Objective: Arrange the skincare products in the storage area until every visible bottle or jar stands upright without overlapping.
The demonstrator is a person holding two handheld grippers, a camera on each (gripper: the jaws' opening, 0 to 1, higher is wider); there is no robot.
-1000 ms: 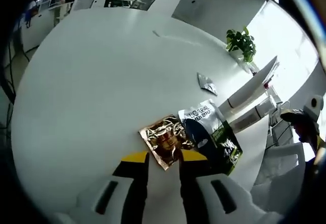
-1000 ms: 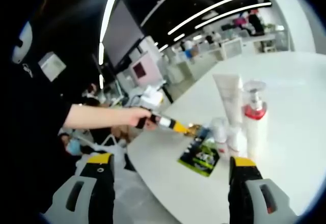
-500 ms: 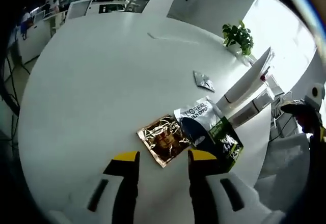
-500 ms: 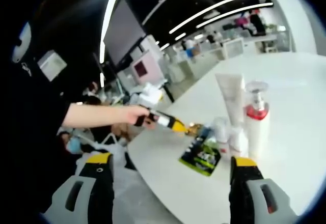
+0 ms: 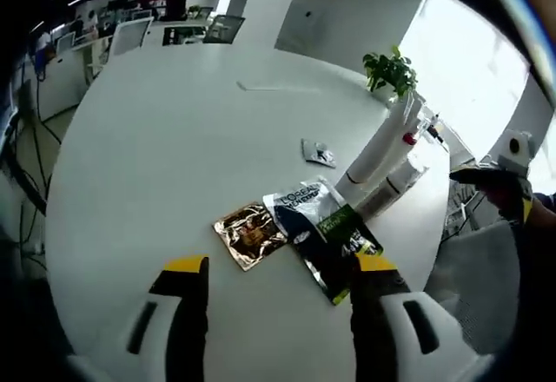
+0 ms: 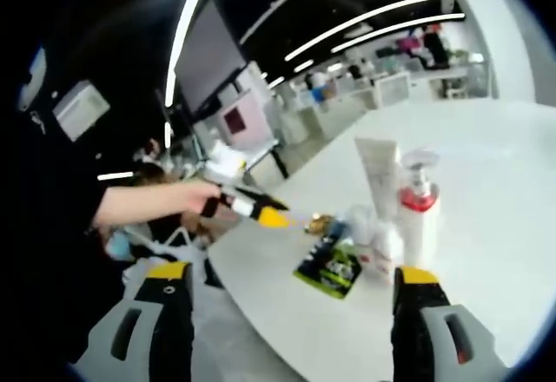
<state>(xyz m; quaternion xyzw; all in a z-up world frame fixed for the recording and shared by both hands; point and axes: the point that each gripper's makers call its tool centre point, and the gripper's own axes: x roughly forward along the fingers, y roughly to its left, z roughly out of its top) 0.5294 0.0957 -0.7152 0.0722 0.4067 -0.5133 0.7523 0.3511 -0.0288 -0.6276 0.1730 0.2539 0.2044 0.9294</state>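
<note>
My left gripper [image 5: 280, 265] is open wide above the white table [image 5: 156, 156], a short way back from a crinkled gold sachet [image 5: 250, 234]. A silver, black and green sachet [image 5: 323, 230] lies flat beside it, overlapping its edge. Behind them a tall white tube [image 5: 380, 143] and a pump bottle with a red collar [image 5: 393, 187] stand upright together. In the right gripper view my right gripper [image 6: 293, 273] is open and empty, off the table's edge. There the white tube [image 6: 379, 174], the pump bottle [image 6: 420, 217], the green sachet [image 6: 328, 269] and the left gripper [image 6: 274, 217] appear.
A small silver sachet [image 5: 318, 152] lies alone farther along the table. A potted plant [image 5: 388, 69] stands at the far edge. A person's hand [image 6: 195, 200] holds the left gripper. Desks and screens fill the room beyond. Bare table stretches to the left of the sachets.
The left gripper's jaws, close together at the gold sachet's edge a second ago, have spread wide and drawn back from it. The right gripper has barely moved.
</note>
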